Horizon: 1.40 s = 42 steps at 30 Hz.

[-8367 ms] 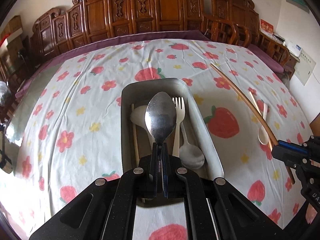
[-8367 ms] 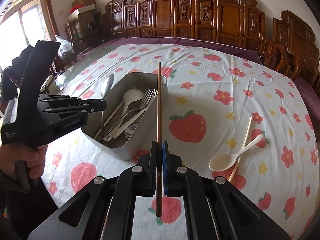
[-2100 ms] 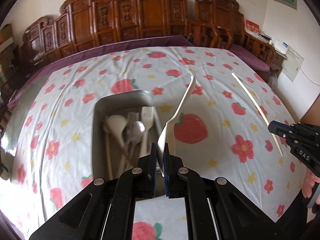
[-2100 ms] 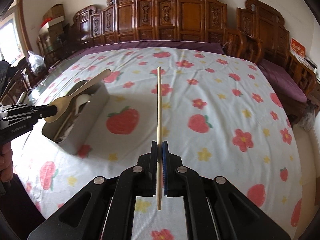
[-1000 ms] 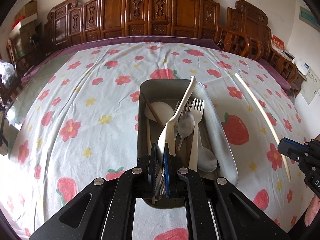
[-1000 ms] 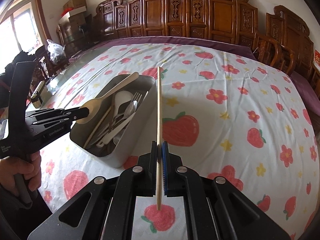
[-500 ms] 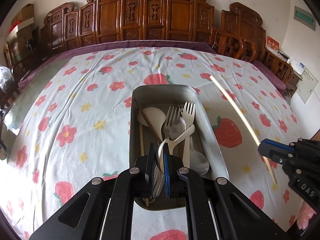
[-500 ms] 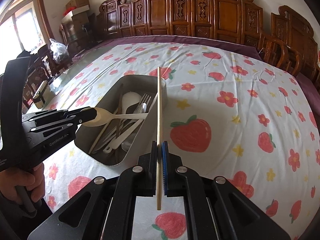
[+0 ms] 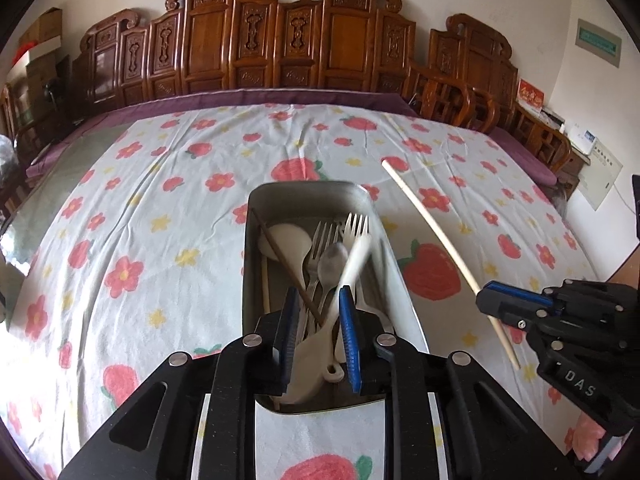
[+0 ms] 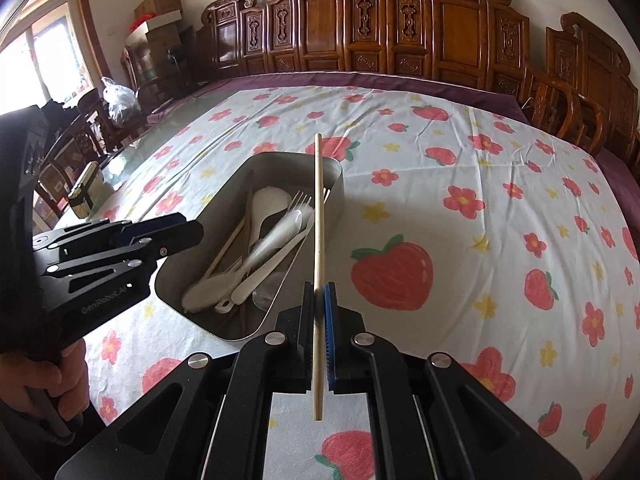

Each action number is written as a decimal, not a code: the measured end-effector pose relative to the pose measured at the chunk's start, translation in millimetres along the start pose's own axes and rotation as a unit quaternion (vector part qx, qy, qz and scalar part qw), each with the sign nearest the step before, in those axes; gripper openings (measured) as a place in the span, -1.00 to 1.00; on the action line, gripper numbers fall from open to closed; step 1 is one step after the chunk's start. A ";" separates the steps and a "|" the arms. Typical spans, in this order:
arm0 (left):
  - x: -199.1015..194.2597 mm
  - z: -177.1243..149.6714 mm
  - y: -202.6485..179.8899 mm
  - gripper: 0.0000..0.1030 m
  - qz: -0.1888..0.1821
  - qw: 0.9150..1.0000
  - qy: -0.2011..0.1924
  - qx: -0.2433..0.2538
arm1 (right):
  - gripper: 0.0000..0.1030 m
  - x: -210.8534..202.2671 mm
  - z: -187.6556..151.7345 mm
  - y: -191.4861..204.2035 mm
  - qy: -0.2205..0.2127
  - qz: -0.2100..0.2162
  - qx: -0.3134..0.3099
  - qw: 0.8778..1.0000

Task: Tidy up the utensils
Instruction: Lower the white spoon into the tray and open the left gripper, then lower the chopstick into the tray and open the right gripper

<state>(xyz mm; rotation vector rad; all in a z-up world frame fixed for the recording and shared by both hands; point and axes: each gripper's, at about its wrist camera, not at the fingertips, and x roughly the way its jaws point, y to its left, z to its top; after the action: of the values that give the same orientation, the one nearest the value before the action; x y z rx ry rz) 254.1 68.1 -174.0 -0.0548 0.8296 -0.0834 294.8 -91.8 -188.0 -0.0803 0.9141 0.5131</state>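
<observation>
A metal tray (image 9: 256, 216) holds several utensils: forks, spoons, chopsticks. My left gripper (image 9: 319, 304) is open just above the tray's near end. A cream spoon (image 9: 340, 292), blurred, lies loose between its jaws over the other utensils. My right gripper (image 10: 319, 294) is shut on a light wooden chopstick (image 10: 318, 216), held in the air at the tray's right edge (image 10: 336, 176). The chopstick (image 9: 432, 232) and right gripper (image 9: 520, 306) also show in the left wrist view, right of the tray.
The table wears a white cloth with strawberries and flowers (image 10: 480, 208). Carved wooden chairs (image 9: 280, 48) line the far side. A glass-topped part of the table (image 10: 120, 160) with a small tin lies to the left.
My left gripper has opened and the cream spoon has dropped from it into the tray. My right gripper has moved the chopstick closer to the tray.
</observation>
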 end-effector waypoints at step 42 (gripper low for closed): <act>-15.0 14.5 61.6 -0.47 0.076 0.996 -0.029 -0.023 | -0.84 76.0 31.3 55.4 0.028 0.065 0.022 0.997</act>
<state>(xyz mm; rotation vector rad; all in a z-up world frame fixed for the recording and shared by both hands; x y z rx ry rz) 258.0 131.1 -158.2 -0.0371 0.7756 0.0797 330.4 -4.7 -219.4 0.0049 0.9889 0.6148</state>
